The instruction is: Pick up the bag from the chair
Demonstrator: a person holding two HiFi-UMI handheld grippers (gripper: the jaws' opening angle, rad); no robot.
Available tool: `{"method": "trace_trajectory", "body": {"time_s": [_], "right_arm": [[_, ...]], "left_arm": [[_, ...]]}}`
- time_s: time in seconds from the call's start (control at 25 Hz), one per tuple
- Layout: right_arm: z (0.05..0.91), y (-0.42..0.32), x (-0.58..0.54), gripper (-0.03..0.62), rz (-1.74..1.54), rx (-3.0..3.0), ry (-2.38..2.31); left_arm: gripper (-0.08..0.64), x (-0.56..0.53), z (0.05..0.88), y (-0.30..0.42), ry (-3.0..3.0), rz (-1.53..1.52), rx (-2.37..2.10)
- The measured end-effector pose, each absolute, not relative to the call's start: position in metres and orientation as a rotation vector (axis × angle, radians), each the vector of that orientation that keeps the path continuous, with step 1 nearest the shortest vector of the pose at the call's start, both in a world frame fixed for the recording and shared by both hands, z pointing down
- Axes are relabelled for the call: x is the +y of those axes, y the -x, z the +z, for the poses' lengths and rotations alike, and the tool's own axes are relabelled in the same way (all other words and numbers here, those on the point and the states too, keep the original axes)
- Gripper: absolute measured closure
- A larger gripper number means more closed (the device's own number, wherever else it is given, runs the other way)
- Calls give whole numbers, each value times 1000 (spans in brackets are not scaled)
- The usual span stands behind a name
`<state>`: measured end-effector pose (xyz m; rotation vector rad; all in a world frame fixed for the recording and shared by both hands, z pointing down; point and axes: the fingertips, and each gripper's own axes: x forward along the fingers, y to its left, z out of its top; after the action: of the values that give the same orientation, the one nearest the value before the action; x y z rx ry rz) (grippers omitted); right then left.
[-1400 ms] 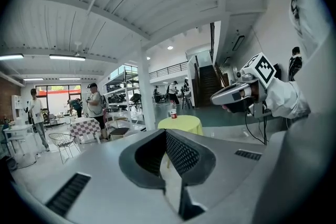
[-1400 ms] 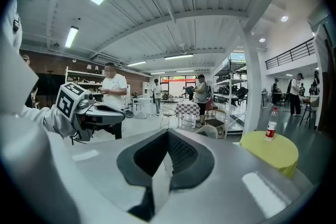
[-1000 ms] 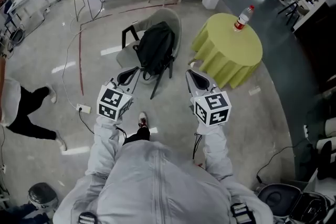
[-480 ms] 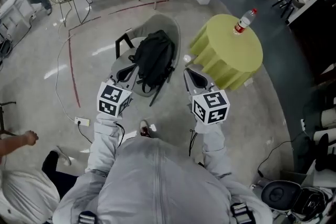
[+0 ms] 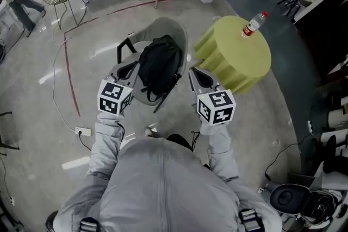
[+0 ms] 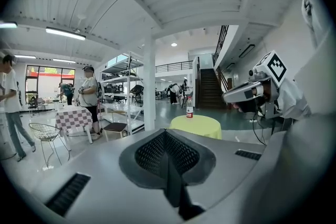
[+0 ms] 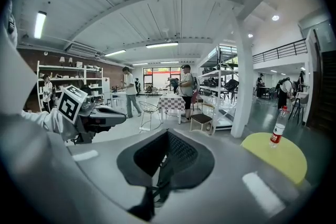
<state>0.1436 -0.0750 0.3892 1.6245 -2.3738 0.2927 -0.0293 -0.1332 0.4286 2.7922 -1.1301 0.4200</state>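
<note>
While both sleeved arms reach forward side by side, the grey chair (image 5: 176, 30) stands ahead, just beside a yellow table (image 5: 234, 57), and the black bag (image 5: 159, 65) sits upright on its seat against the backrest. The left gripper (image 5: 128, 70) hangs at the bag's left edge and the right gripper (image 5: 197, 77) just off the chair's right rim, both pointing ahead with a slight dip, jaws pressed together on nothing. A bottle (image 5: 253, 24) stands near the table's far edge.
</note>
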Motion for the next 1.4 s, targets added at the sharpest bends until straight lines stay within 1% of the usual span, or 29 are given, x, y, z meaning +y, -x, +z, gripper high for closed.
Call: {"method": "trace_trajectory", "body": {"time_s": [0.24,0.32,0.6,0.68,0.76,0.88,1.0,1.4], "right_arm": [[398,-139,-92,580,326,-2353,-1608],[405,-136,-95,539,348,-2357,-1582],[426,-137,-128,512,349,-2336,-1513],[435,-140,-141,503,365,-2331,-1488],[443,-144,-156,490,386,-2329,-1465],[455,-148,-179,472,407,-2324,-1422],[471,-151,-202,471,398,-2307,-1377],[554,-165,-260,387,559,-2227,-1167]], "left_arm": [[555,-149,447,41,-2752,462,-1141],[555,-150,455,44,-2728,474,-1147],[551,-170,485,43,-2655,513,-1135],[506,-178,495,39,-2633,530,-1123],[485,-188,504,34,-2622,554,-1109],[467,-203,520,29,-2590,583,-1094],[449,-219,541,24,-2542,630,-1073],[391,-272,624,9,-2405,690,-994]]}}
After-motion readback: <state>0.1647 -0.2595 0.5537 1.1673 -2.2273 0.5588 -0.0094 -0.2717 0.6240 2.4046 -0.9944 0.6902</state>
